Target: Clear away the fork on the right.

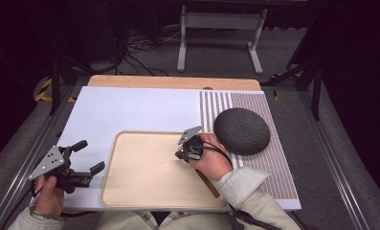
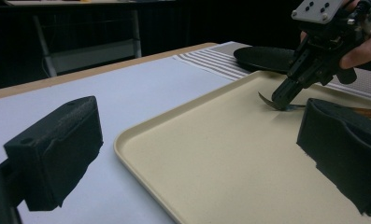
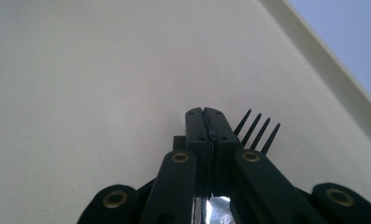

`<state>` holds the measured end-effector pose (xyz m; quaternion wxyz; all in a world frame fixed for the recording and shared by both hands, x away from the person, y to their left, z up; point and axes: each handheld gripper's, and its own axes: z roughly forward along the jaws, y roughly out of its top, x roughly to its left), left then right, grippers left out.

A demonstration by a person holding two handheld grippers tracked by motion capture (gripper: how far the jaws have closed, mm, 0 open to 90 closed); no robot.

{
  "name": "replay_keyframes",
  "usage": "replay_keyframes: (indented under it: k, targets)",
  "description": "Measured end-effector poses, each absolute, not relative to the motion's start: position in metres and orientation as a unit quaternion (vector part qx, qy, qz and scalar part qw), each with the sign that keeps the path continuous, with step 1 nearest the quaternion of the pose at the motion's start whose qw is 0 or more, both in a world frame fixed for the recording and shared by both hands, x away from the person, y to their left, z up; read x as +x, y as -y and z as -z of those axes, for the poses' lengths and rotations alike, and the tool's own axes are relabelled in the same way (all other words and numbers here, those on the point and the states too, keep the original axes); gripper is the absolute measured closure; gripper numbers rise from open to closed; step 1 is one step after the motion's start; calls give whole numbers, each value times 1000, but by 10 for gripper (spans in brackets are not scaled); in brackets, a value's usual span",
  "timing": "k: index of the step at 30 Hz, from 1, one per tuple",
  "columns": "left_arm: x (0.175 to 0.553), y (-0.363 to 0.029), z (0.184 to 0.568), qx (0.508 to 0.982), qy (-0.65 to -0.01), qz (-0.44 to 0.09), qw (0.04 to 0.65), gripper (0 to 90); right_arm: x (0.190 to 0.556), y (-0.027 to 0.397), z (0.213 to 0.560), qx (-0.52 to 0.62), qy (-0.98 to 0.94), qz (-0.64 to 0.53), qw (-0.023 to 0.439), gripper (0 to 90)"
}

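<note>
No readable writing anywhere. The right gripper [image 1: 182, 154] is clamped tight on a dark metal fork [image 3: 258, 130], its tines resting inside the shallow beige plastic tray [image 1: 130, 191], around 2 o'clock. The left gripper [image 1: 91, 157] hangs wide open at the tray's 9 o'clock.

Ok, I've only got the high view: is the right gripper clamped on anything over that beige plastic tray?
Observer: Yes. The right gripper is shut on a dark four-tined fork, tines poking past its jaws.
Operator: Is the fork down on the tray?
Observer: In the left gripper view its curved head meets the beige tray floor.
Operator: And the handle?
Observer: The brown wooden handle runs low and nearly level behind the jaws.
</note>
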<state>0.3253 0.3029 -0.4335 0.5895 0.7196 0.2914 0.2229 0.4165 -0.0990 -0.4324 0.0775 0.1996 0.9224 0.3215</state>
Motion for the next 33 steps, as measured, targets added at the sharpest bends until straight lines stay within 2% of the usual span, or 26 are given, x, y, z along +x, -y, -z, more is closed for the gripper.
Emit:
replay_keyframes:
  k: [33]
  targets:
    - [326, -303, 434, 718, -290, -227, 591, 8, 424, 101, 439, 214, -929, -290, 89, 897]
